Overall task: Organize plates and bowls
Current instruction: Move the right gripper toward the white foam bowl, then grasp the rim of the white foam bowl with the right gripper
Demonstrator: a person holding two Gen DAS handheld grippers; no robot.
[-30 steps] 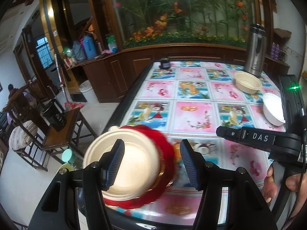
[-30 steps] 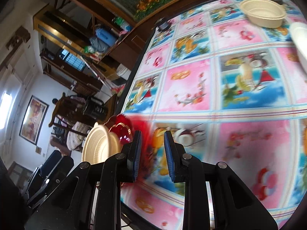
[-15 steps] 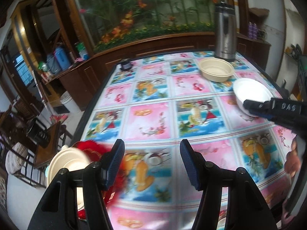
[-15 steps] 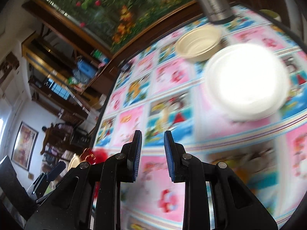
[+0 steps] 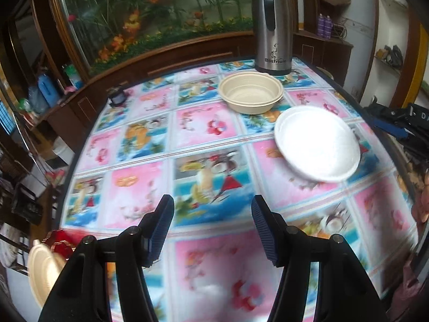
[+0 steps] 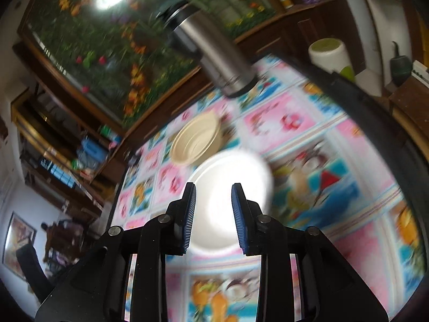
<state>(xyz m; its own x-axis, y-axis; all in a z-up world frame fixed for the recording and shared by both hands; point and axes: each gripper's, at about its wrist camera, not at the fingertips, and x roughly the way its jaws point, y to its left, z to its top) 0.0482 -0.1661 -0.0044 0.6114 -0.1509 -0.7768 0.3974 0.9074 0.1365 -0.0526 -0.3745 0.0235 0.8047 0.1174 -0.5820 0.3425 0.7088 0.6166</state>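
Tabletop (image 5: 139, 187) with a glossy cloth of pink and blue picture squares. White plate (image 5: 317, 143) lies flat toward the right side of the tabletop; in the right wrist view the same white plate (image 6: 228, 187) sits straight ahead beyond the fingers, blurred. Beige bowl (image 5: 250, 91) stands upright just behind the plate, near it but apart; also seen at (image 6: 195, 142). Steel flask (image 5: 272, 24) stands upright behind the bowl at the far edge. A second beige bowl (image 5: 43, 271) rests on a red plate (image 5: 60, 241) at the near left corner of the tabletop, partly hidden by the gripper body. Left gripper (image 5: 211, 228): fingers set moderately wide, nothing between them, above bare cloth. Right gripper (image 6: 213, 217): fingers narrow and opening, nothing gripped, only the plate seen beyond the gap. Small dark jar (image 5: 116, 98) at the far left edge. Planted glass tank (image 5: 150, 13) behind the tabletop.
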